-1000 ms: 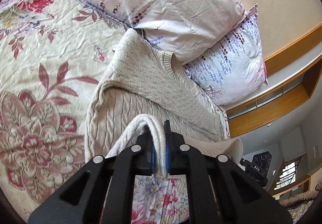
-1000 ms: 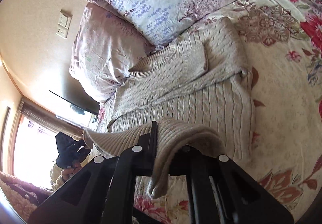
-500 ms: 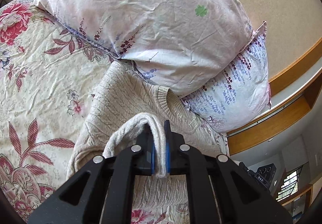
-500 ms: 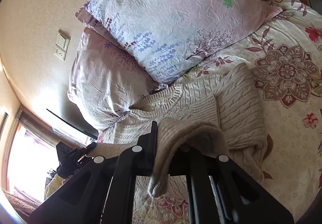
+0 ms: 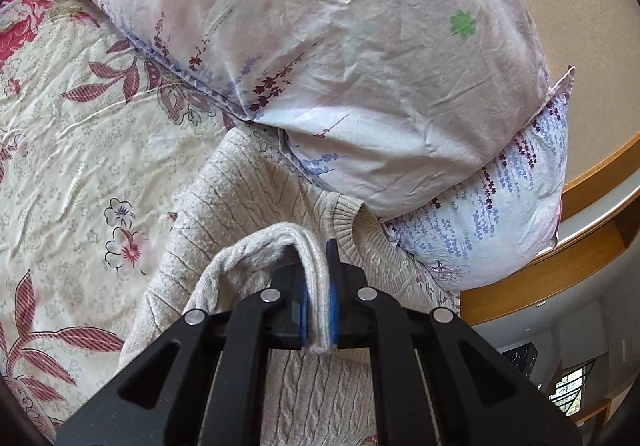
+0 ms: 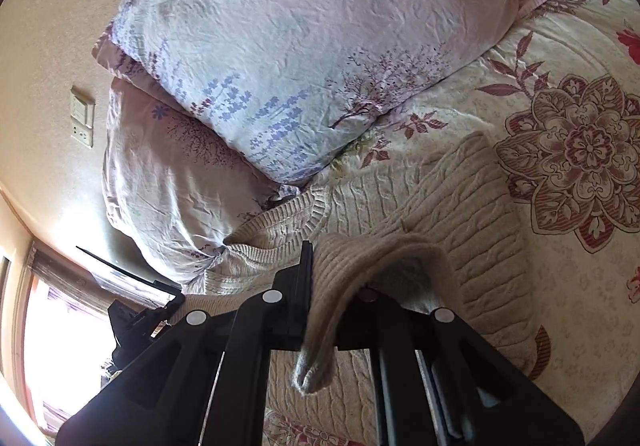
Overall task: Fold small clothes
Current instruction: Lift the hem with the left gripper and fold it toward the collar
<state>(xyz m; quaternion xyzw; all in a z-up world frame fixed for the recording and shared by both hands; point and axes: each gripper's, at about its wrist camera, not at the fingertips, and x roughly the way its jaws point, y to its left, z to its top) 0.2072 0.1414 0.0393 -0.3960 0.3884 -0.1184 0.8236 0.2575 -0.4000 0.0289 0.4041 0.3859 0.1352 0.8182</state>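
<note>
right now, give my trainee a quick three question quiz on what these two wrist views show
1. True or false: the left hand-held gripper is shut on the sweater's hem.
2. What lies just past the sweater's ribbed neckline? A) the stacked pillows B) a laundry basket C) a chair
3. Fill in: the sweater lies on a bedspread with a ______ print.

Key:
1. True; the knit edge is pinched between its blue pads.
2. A; the upper pillow and lower pillow sit right behind it.
3. Floral.
</note>
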